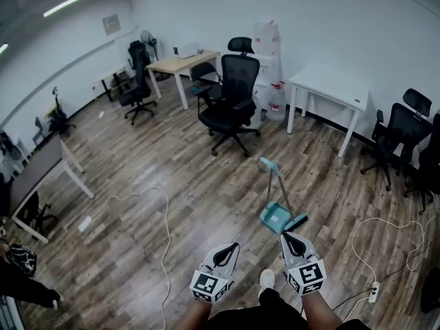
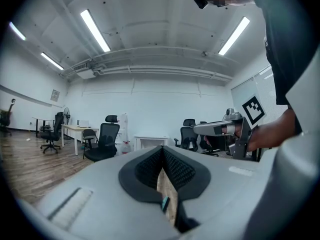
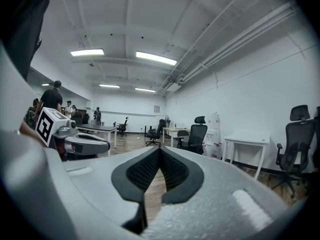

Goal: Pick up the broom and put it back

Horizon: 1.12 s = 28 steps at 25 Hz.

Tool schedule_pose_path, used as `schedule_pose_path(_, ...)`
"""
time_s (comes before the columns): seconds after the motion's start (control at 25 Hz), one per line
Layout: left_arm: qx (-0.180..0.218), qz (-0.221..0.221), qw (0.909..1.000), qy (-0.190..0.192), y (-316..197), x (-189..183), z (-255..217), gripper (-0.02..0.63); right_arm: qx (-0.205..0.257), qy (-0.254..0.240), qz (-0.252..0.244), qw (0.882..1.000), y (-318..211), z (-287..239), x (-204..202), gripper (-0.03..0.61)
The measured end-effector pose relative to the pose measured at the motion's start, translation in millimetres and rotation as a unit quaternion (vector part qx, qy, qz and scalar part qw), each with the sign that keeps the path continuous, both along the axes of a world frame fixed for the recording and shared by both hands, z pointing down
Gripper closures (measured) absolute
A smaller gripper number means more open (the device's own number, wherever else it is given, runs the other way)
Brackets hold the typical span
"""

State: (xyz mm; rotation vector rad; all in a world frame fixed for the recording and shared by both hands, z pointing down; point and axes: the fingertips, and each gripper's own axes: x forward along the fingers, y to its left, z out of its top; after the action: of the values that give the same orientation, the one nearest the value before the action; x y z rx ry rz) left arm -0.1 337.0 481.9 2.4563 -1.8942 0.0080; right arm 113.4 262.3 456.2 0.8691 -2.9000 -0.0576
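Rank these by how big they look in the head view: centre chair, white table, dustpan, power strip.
Largest: centre chair and white table, about alike, so unranked between them.
Then: dustpan.
Smallest: power strip.

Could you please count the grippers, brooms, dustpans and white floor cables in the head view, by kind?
Grippers: 2, left gripper, right gripper
Broom: 1
Dustpan: 1
White cables: 2, left cable, right cable
Total: 6
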Motion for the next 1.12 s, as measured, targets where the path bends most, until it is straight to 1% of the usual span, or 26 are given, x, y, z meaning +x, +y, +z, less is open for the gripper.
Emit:
schedule_pose_path(0.12,-0.005,0.002,1.0,0.0,-32.3,-1.7,-0.7,0.594,0.019,0.01,-0.004,1.0,-28.7,-11.0,-10.7,0.576)
schedule_pose_path(0.32,-0.013,0.003,0.9999,0.003,-85.4,-3.8,0.7,0.594,0.018,0.009,-0.016,1.0,-81.7,-17.1,-25.3,0.575)
schedule_pose_path(0.48,-0.01,-0.004,0.9999,0.0,-123.4,-7.7,-5.6,0.594,0.017,0.01,-0.024,1.0,-121.1,-15.3,-26.3,0.575)
schedule_pose_path(0.76,-0.014,-0.017,0.9998,-0.006,-170.0,-14.3,-7.8,0.594,0.012,0.015,-0.039,0.999,-169.2,-7.2,-34.3,0.575)
schedule_pose_path(1.12,-0.012,-0.034,0.9993,-0.009,-217.9,-26.6,-6.5,0.594,0.021,0.028,-0.051,0.998,-215.0,-2.7,-39.0,0.575)
